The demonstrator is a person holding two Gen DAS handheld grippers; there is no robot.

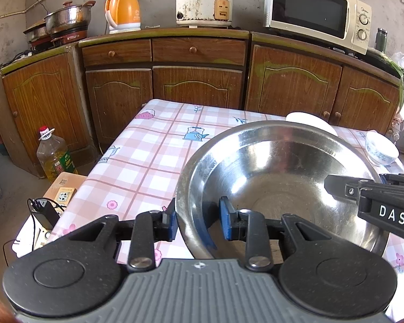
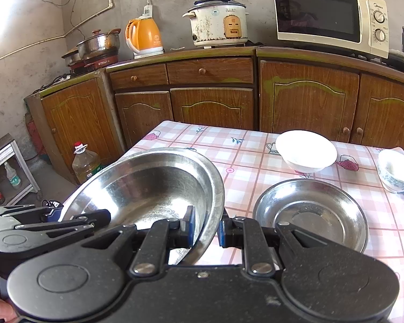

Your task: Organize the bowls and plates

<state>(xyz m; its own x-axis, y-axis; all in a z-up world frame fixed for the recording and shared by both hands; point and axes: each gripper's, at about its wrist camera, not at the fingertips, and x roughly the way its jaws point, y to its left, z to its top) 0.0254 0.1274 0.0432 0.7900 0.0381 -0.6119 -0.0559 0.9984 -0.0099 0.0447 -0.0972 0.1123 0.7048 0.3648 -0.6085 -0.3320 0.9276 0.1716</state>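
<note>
My left claw (image 1: 198, 222) pinches the near-left rim of the big steel bowl (image 1: 277, 177) over the desk (image 1: 137, 161). My right claw (image 1: 336, 188) grips its right rim. A white bowl (image 1: 309, 121) sits beyond.

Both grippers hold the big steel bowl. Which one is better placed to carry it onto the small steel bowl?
Probably the right gripper: it grips the big bowl on the rim nearest the small bowl.

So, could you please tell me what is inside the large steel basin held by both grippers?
The large shiny steel basin looks empty: only bare metal and reflections show. Its near inner wall is hidden behind the right hand-held gripper.
</note>
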